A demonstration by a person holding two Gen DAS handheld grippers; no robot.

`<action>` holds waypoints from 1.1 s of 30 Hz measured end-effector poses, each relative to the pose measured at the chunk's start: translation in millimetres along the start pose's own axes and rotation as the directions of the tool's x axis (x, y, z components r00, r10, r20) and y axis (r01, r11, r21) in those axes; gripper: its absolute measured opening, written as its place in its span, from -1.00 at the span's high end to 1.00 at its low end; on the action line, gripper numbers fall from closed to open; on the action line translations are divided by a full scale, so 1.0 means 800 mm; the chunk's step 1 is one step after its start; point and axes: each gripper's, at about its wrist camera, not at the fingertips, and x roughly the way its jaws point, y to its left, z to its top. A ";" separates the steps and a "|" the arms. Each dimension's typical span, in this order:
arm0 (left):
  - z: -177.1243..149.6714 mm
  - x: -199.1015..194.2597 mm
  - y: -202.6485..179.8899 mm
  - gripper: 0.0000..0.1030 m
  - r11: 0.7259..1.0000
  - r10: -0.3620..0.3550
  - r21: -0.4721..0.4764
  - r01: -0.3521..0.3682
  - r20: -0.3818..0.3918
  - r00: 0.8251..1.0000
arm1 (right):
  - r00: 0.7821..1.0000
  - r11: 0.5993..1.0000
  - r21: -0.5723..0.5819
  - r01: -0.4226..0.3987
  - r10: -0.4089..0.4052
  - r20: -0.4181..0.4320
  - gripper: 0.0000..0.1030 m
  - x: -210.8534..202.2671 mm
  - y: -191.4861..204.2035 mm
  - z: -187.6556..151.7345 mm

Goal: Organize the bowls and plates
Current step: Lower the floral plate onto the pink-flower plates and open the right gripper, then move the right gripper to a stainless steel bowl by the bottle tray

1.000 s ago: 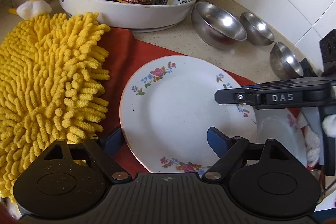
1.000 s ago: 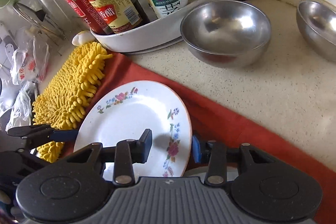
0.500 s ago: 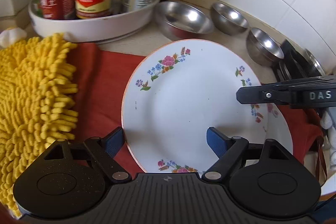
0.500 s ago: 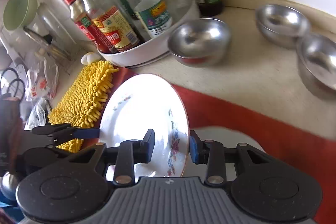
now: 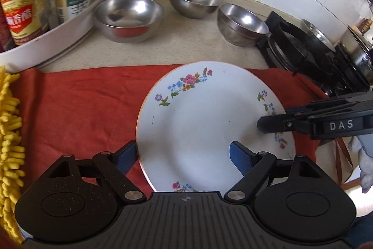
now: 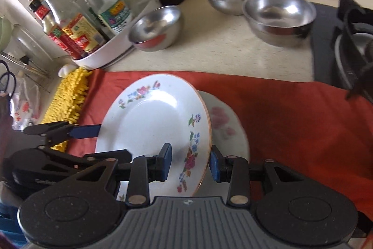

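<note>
A white floral plate is lifted and tilted over a red cloth. My right gripper is shut on its right rim, one finger above and one below. My left gripper is open, its jaws astride the plate's near rim without pinching it. A second plate with pink flowers lies flat on the cloth under the held one. Three steel bowls stand apart on the counter behind.
A white tray of sauce bottles stands at the back left. A yellow chenille mat lies left of the cloth. A black gas stove with a pot is on the right. Tiled wall behind.
The floral plate has been lifted off the cloth and carried right, away from the yellow mat, uncovering the second plate beneath. Both grippers moved right with it.
</note>
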 end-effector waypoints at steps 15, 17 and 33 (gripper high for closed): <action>0.021 -0.022 -0.016 -0.70 0.990 0.142 -0.032 -0.139 0.098 0.985 | 0.985 0.982 -0.144 0.125 -0.105 0.136 0.30 -0.032 0.000 0.004; 0.028 -0.019 -0.016 -0.71 0.984 0.179 -0.040 -0.176 0.100 0.979 | 0.984 0.977 -0.169 0.128 -0.103 0.147 0.30 -0.027 0.006 0.018; 0.068 0.021 -0.002 -0.80 0.921 0.379 -0.110 -0.373 0.040 0.925 | 0.983 0.979 -0.171 0.106 -0.078 0.164 0.24 0.007 0.038 0.061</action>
